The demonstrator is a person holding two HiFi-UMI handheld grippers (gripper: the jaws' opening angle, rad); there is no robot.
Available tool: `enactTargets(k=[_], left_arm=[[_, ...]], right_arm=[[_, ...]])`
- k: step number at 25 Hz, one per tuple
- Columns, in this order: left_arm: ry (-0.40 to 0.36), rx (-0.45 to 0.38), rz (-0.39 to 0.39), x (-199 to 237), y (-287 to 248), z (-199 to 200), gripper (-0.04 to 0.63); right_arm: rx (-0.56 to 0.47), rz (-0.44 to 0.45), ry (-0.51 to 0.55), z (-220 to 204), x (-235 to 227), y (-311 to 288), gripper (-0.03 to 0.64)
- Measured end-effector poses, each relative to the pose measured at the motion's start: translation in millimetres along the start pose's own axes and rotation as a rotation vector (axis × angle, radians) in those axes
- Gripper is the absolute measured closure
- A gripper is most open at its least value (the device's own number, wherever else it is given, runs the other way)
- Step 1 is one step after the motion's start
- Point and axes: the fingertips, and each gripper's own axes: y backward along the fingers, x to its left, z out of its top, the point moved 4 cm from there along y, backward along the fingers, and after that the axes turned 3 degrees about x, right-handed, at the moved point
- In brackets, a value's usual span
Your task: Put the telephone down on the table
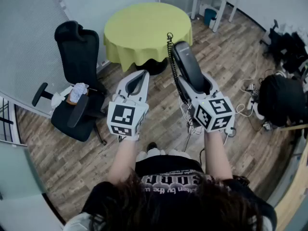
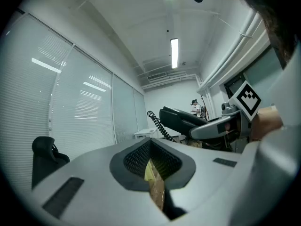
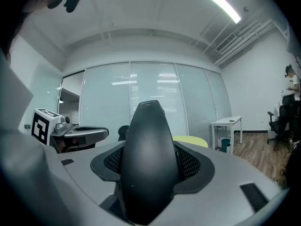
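The right tongs were squeezed around the black telephone, spread wide to fit it. The telephone was up in the air, held level, with its curly cord hanging beside it. The left tongs were pinched together with nothing in them. The round tabletop with the yellow cloth was ahead, well apart from the telephone. I think this was the carrying step. Next, the telephone needed to go forward over the cloth and then down until it lay flat. Only then should the tongs let go.
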Motion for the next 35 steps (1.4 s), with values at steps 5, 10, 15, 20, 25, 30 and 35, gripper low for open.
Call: enactTargets(k=[5, 10, 15, 20, 25, 30, 35], left_arm=[[-0.004, 0.009, 0.004, -0.3, -1.5, 4.1, 0.601], [-0.004, 0.003, -0.004, -4.3, -3.7, 2.0, 0.601], [-0.007, 0.009, -0.012, -10.3, -4.1, -0.1, 0.601], [-0.002, 0.012, -0.007, -11.5, -4.2, -2.5, 0.600], [0.007, 0.017, -0.001, -16.0, -4.8, -7.2, 0.600], [0.012, 0.018, 0.010, -19.3, -5.4, -8.6, 0.601], [0.027, -0.004, 0.016, -17.9, -6.5, -10.0, 0.600]], right_arm=[[0.000, -0.003, 0.006, 1.0, -1.2, -0.6, 0.331], [0.003, -0.005, 0.013, 1.1, -3.1, 2.5, 0.330], [-0.018, 0.012, -0.025, 3.4, -5.0, 7.6, 0.330], [-0.022, 0.023, -0.045, 3.9, -7.3, 8.4, 0.331], [-0.012, 0.024, -0.047, -1.1, -11.3, 10.5, 0.331], [-0.005, 0.028, -0.050, -4.3, -15.7, 11.7, 0.330], [0.017, 0.026, -0.036, -9.5, -17.9, 6.6, 0.330]])
